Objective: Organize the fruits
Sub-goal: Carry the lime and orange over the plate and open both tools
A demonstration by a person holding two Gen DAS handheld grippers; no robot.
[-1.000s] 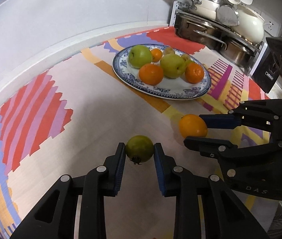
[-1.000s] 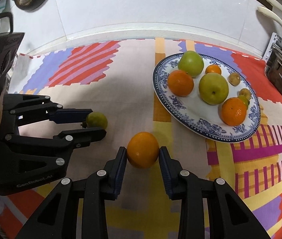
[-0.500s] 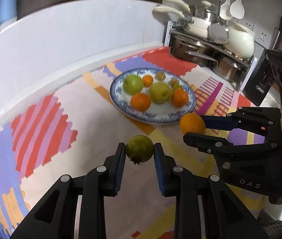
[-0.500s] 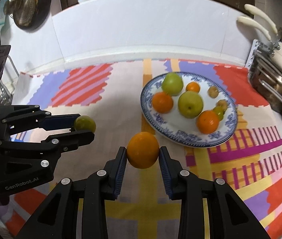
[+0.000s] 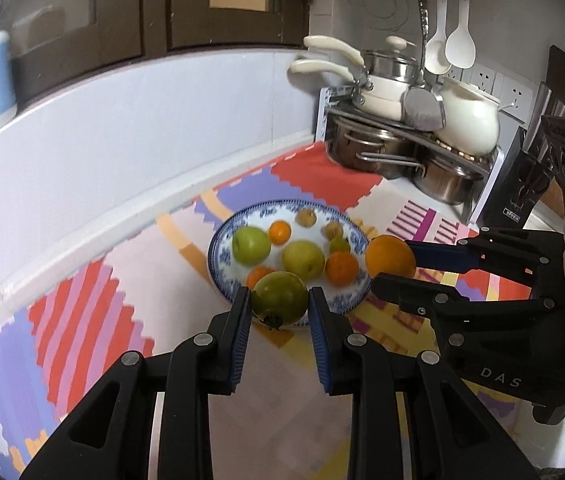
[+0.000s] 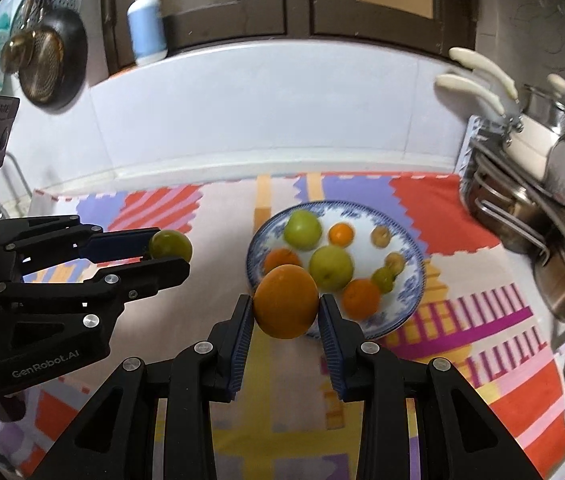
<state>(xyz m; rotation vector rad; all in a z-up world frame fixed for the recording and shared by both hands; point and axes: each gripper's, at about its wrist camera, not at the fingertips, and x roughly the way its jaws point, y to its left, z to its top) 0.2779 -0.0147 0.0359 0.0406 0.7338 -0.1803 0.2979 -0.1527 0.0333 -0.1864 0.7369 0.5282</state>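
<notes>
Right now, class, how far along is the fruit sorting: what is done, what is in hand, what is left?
Done: several green fruits and oranges already lie on the plate. In hand: the left gripper is shut on a green fruit, the right gripper on an orange, both held clear of the mat. Left: setting these two on the plate. No other loose fruit shows.

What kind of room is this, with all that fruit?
Most likely a home kitchen counter: stacked pots on a rack, ladles hanging on the wall, and a pan hung beside a soap bottle.
</notes>
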